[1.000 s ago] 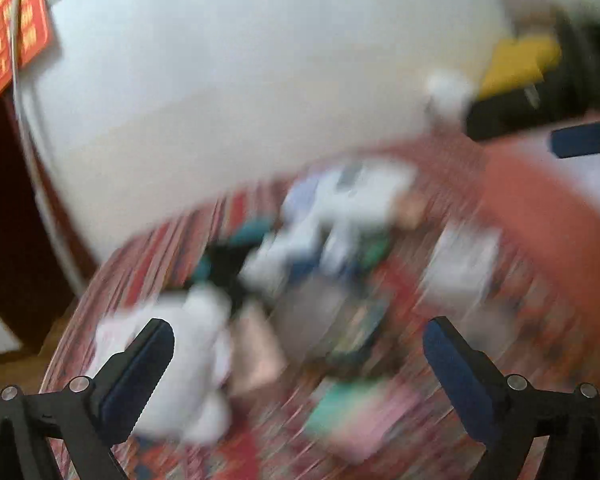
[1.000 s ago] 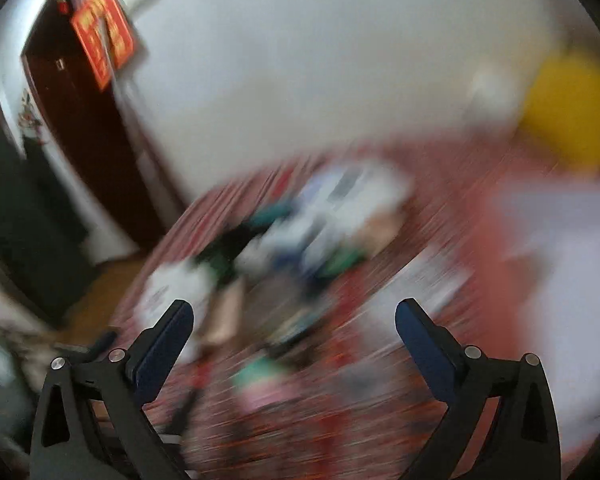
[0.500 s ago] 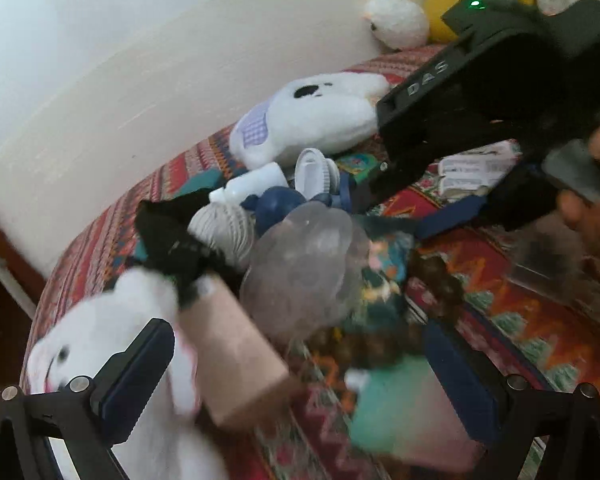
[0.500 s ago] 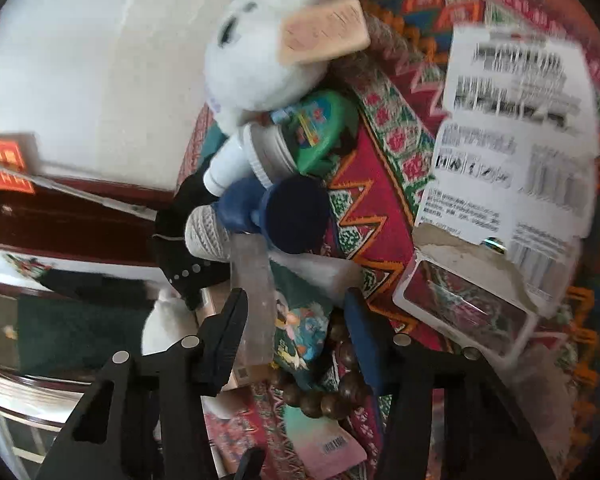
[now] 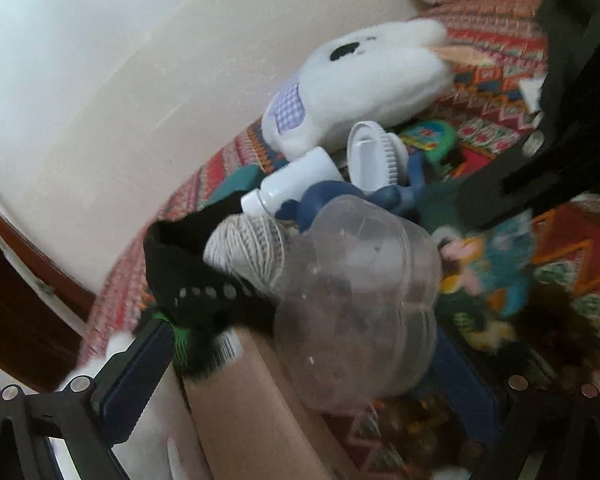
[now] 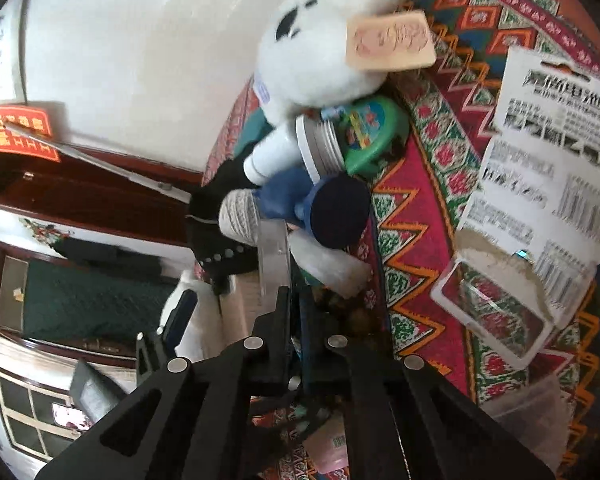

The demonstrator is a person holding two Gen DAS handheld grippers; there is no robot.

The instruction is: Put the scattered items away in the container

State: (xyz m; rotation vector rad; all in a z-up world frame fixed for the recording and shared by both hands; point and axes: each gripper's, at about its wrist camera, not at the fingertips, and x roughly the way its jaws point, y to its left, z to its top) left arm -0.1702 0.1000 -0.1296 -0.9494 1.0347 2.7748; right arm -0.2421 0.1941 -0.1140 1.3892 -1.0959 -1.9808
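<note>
Scanning left to right: left gripper [image 5: 300, 360] fingers spread wide, black sock [image 5: 188, 276] and twine ball [image 5: 248, 248] heaped on the patterned blanket [image 6: 420, 208], then the clear plastic tub [image 5: 360, 300] parked right between those fingers. Right gripper [image 6: 294, 296] fingers pinched narrow on its thin wall. Probably light, slick and a bit flexy, so best held at the rim, gently.

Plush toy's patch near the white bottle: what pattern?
Purple-and-white gingham patch; clearest in the left wrist view.
</note>
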